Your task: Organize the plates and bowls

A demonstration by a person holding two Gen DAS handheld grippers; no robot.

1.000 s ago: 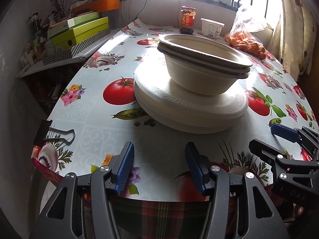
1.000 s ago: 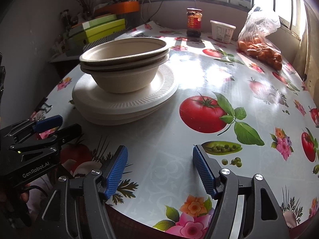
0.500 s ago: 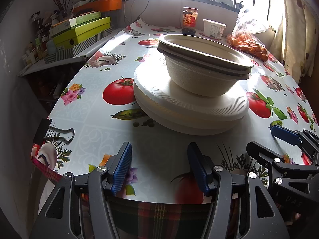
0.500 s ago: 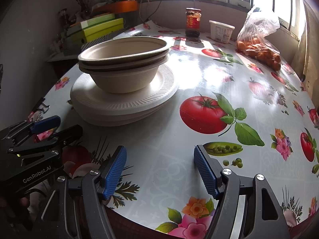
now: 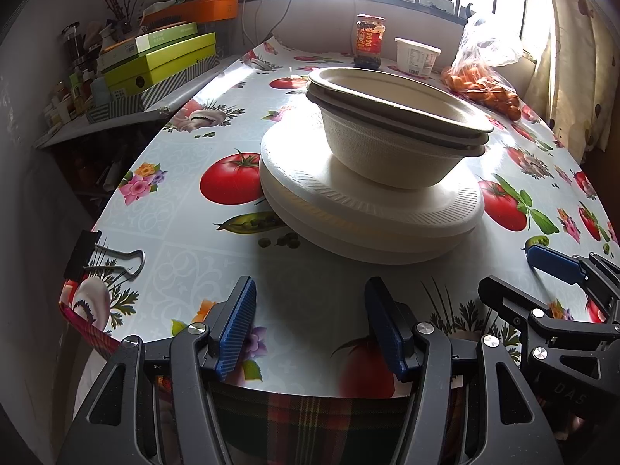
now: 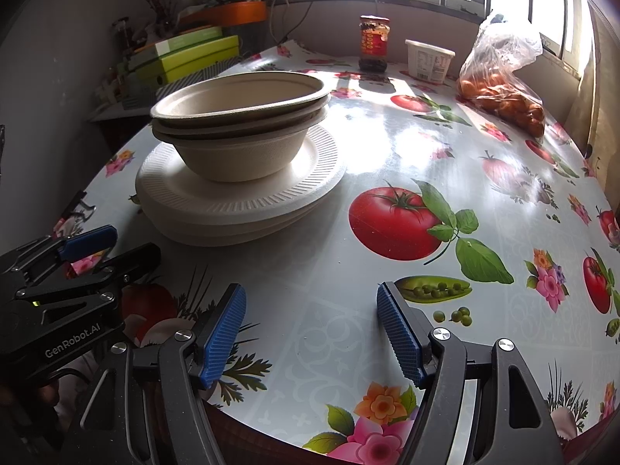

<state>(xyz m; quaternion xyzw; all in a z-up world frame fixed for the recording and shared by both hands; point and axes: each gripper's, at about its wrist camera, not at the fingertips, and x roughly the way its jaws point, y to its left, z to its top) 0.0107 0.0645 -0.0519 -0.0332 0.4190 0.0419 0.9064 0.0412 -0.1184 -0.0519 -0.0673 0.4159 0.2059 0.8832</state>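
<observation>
Two bowls (image 5: 395,131) sit nested on stacked plates (image 5: 372,209); both grippers, left gripper (image 5: 310,321) and right gripper (image 6: 310,329), hover with jaws spread, empty. Judging so, pinch only the top bowl's rim and lift straight up.

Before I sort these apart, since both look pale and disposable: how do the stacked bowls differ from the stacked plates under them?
The bowls are beige, deep and smooth-rimmed; the plates are whiter, shallow and ribbed around the rim. The bowls are narrower and sit on top of the plates; the plates are wider and rest directly on the tablecloth. Both are nested, upright stacks of disposable ware, and neither gripper touches them.
</observation>
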